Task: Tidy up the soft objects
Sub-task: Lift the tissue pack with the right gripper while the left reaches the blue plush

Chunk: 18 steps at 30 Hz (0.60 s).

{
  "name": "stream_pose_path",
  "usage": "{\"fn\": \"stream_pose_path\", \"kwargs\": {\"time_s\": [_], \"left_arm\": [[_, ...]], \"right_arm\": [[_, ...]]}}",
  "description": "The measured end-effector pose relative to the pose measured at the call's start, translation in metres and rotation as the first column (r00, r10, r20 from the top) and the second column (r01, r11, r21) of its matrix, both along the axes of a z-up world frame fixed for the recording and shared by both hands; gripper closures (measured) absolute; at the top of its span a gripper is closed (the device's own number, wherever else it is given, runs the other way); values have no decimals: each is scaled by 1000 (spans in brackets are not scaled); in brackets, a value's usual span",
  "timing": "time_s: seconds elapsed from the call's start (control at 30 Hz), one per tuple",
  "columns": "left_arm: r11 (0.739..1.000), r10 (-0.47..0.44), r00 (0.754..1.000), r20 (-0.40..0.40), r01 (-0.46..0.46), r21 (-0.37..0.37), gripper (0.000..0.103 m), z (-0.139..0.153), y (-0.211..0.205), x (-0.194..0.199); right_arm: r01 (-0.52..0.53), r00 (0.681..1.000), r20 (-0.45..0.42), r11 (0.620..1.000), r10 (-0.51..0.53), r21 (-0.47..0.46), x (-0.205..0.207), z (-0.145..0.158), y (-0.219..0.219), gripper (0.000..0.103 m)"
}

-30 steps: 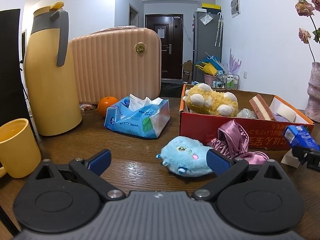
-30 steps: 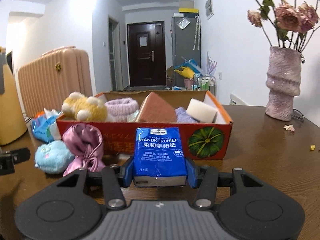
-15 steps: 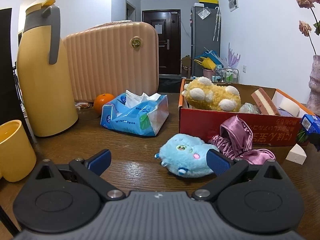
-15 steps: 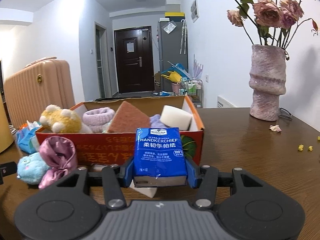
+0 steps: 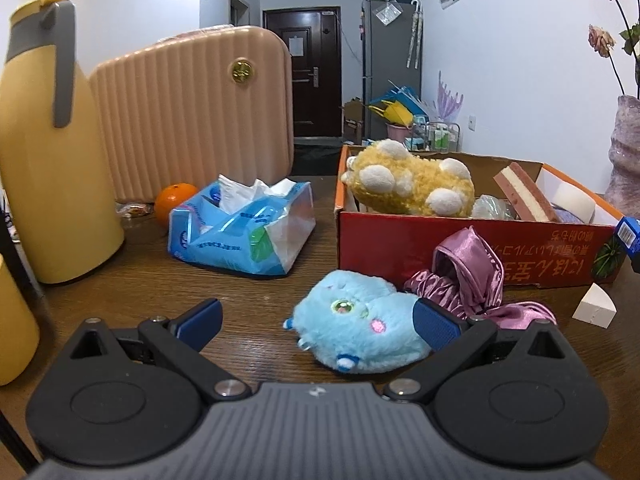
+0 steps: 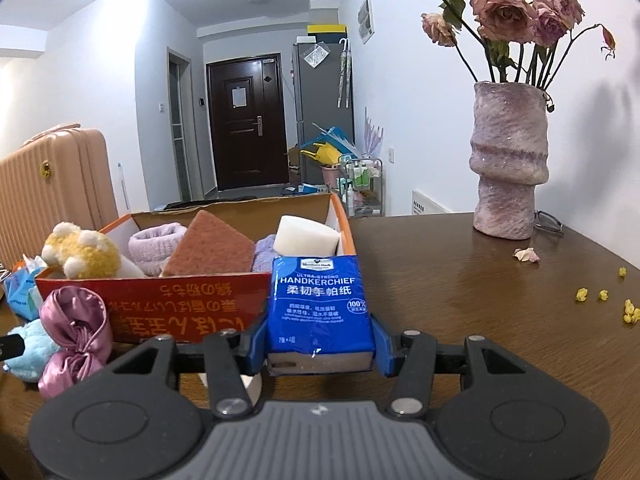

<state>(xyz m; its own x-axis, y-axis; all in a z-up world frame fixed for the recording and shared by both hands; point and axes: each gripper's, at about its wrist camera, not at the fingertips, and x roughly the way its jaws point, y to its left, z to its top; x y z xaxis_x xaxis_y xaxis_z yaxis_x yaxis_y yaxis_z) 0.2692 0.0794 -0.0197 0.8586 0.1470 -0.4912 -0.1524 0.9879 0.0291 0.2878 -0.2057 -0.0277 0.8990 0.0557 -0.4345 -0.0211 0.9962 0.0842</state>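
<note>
Both grippers have slid rightward along the table's [image 6: 460, 280] near edge.
Right gripper [image 6: 320, 344] clamps the glossy tissue pack [image 6: 318, 304] upright; left gripper [image 5: 316, 320] gapes beside the fluffy blue plush [image 5: 360, 332].

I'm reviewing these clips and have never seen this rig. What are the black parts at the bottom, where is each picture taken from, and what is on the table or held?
There is no robot: a person holds one two-finger gripper in each hand, with a camera on each looking forward along its fingers. The black parts are the grippers themselves. In the left view, the left gripper has its jaws open and empty, near a blue plush toy and a pink satin pouch lying on the wooden table. In the right view, the right gripper is shut on a blue handkerchief pack, in front of an orange cardboard box already holding a yellow plush and sponges.
</note>
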Motion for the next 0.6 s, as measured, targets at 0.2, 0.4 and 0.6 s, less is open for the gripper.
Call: {"fn": "stream_pose_path", "kwargs": {"time_s": [0.2,0.4,0.6], "left_arm": [[999,-34,998,-43,32,-38,0,-4,1,15],[997,-66,995,-73,64,-31,0,-9,-5,26],[998,-68,990,-122,66,-18,0,-15,-6,43]], "right_arm": [[0,1000,5,1000,0,9,1,1,-5,52],[-7,1000,4,1000,7,13,2,0,-6,52],[-17,1000,-6,1000,17,20,3,-1,-6,52]]}}
